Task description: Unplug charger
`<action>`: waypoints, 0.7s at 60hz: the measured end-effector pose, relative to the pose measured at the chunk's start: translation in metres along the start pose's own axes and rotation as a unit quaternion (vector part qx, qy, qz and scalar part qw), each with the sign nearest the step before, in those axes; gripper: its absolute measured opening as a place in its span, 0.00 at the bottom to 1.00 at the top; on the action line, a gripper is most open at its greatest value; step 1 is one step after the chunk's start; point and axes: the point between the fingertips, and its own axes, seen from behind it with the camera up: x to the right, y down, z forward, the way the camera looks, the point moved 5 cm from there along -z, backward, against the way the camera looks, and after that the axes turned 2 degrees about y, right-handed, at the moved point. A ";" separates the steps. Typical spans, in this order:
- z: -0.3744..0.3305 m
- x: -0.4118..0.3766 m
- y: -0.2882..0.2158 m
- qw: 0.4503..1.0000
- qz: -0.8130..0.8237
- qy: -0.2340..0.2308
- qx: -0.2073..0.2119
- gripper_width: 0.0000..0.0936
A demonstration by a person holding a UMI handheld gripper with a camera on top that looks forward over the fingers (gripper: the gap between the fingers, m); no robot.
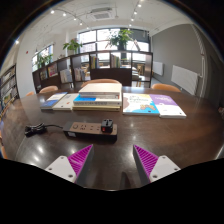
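A white power strip (88, 128) lies on the dark table (180, 135), just ahead of my fingers and a little left of the gap. A dark charger (108, 125) is plugged into its right end. A black cable (45, 129) runs off its left end. My gripper (112, 158) is open and empty, its purple pads (80, 157) wide apart, held above the table short of the strip.
A stack of white books (99, 96) lies beyond the strip, with a blue booklet (59, 101) to the left and colourful papers (152, 104) to the right. Chairs (104, 81), shelving (70, 68) and plants (121, 40) stand behind by the windows.
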 end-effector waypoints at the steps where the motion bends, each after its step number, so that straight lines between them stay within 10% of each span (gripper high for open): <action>1: 0.018 -0.006 -0.008 1.000 0.001 0.000 0.001 0.84; 12: 0.109 -0.024 -0.052 1.000 -0.007 -0.003 0.010 0.76; 23: 0.134 -0.030 -0.049 1.000 0.020 -0.018 0.002 0.29; 42: 0.126 -0.029 -0.060 0.998 0.010 -0.004 -0.058 0.13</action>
